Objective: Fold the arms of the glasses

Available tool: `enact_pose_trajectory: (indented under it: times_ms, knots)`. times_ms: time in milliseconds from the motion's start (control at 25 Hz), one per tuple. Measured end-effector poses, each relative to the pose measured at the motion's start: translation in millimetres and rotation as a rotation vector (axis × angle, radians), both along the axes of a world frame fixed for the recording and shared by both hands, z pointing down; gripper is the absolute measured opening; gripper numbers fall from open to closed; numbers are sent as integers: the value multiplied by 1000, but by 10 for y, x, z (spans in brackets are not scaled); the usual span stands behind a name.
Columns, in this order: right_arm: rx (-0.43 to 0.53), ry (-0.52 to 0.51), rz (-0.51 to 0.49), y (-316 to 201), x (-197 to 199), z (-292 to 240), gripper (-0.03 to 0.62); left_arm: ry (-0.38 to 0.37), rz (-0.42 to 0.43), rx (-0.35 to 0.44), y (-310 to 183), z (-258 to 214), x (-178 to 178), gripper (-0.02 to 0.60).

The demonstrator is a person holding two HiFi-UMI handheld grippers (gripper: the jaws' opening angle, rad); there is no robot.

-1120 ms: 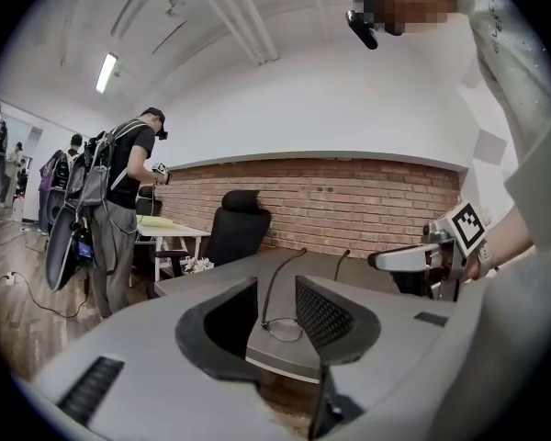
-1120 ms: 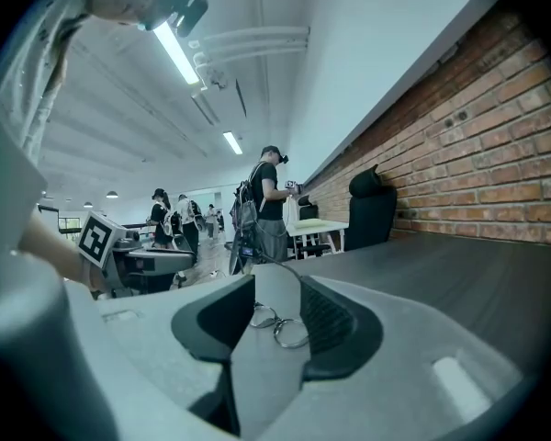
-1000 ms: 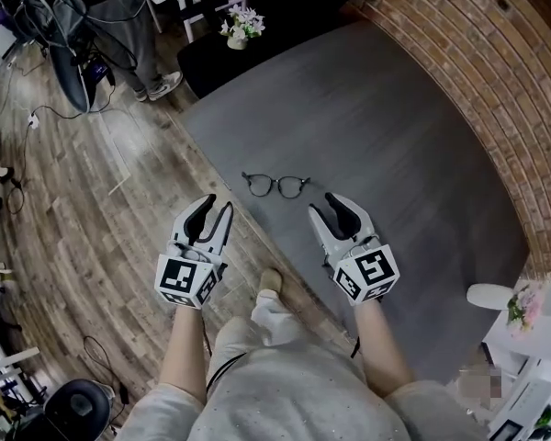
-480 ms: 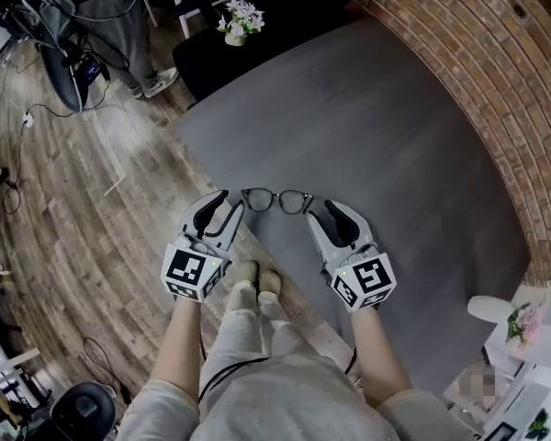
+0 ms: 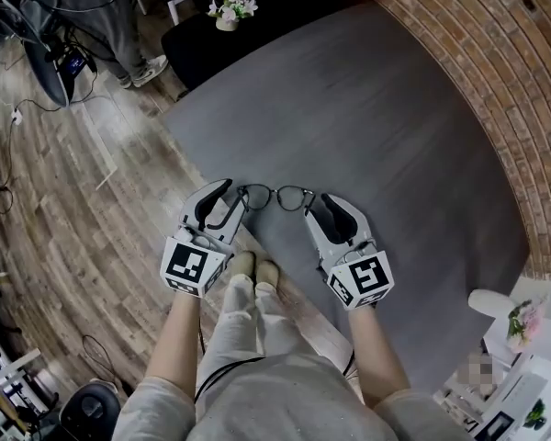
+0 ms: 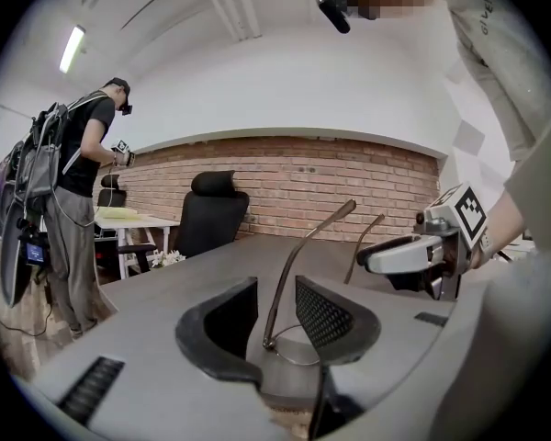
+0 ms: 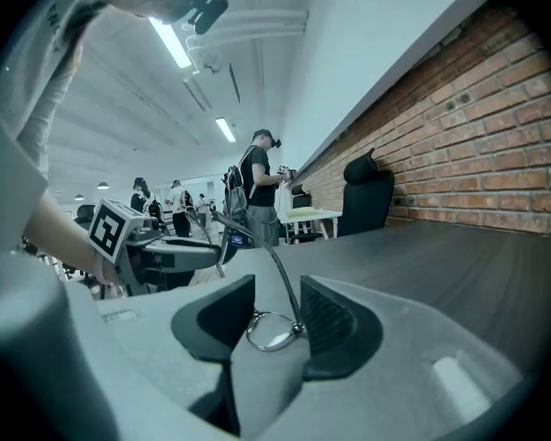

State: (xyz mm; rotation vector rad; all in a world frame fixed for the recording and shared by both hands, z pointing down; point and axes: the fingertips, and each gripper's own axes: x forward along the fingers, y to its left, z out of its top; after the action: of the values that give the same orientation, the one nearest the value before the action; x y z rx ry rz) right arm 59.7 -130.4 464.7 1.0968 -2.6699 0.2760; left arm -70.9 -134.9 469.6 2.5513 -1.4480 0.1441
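We see the broad grey counter (image 5: 376, 108) filling most of the head view, curving along a red brick wall (image 5: 505, 90) on one side and edged by a wooden plank floor (image 5: 73, 209) on the other. Beyond the counter's far end, the left gripper view shows a black office chair (image 6: 211, 214) and a standing person (image 6: 78, 173) with a backpack. Nearer to us, the left gripper (image 5: 228, 198) and the right gripper (image 5: 331, 214) are held low over the near edge of the counter, angled in toward each other, each with its marker cube by the wrist. Both sets of fingers are released, spread wide and gripping nothing. The glasses (image 5: 275, 197) lie on the counter between the two grippers, one end reaching into each gap. In the left gripper view one unfolded arm (image 6: 298, 265) rises between the spread fingers with space on either side. In the right gripper view a round lens (image 7: 271, 331) lies between the fingers, its hinge close against the right-hand pad (image 7: 323, 320); we cannot tell whether they touch.
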Motion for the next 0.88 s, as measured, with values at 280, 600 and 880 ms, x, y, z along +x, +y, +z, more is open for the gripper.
enact_pose_trajectory:
  times_ms: [280,600,880]
  knots:
    - [8,-11,7,-55,-62,0,124,24,36,-12,-15,30,53,126]
    - [33,48,-16,-84,-211,50,69,41,49,-32,-16,103,-7,126]
    - [30,99,-44,-125,-365,132,60,53,43,-39,-20,135,-80,126]
